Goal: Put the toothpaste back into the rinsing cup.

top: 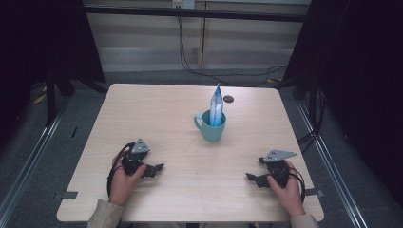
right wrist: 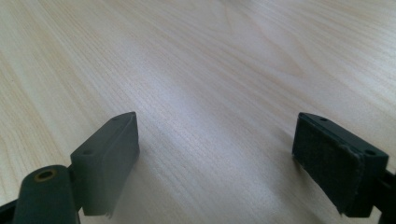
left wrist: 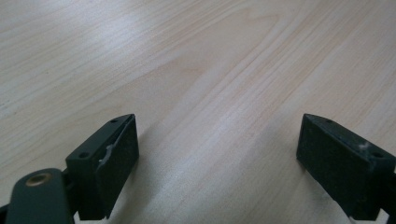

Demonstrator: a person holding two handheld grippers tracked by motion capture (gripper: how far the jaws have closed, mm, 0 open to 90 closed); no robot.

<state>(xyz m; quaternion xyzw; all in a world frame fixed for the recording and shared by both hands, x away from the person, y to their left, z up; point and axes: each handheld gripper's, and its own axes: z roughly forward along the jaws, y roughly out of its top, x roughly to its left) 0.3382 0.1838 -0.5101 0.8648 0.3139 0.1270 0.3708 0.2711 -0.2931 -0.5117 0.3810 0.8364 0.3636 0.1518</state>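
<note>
This looks like a lab or recording room set up for tests. A square bench of pale wood grain stands alone on grey carpet floor, hemmed in by black curtains on both sides. Metal floor rails run along the bench's left and right edges, and black cables trail down the beige panelled wall beyond its far edge.

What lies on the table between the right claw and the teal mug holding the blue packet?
Nothing: in the high view, only bare wooden table separates the right claw from the mug holding the packet.
</note>
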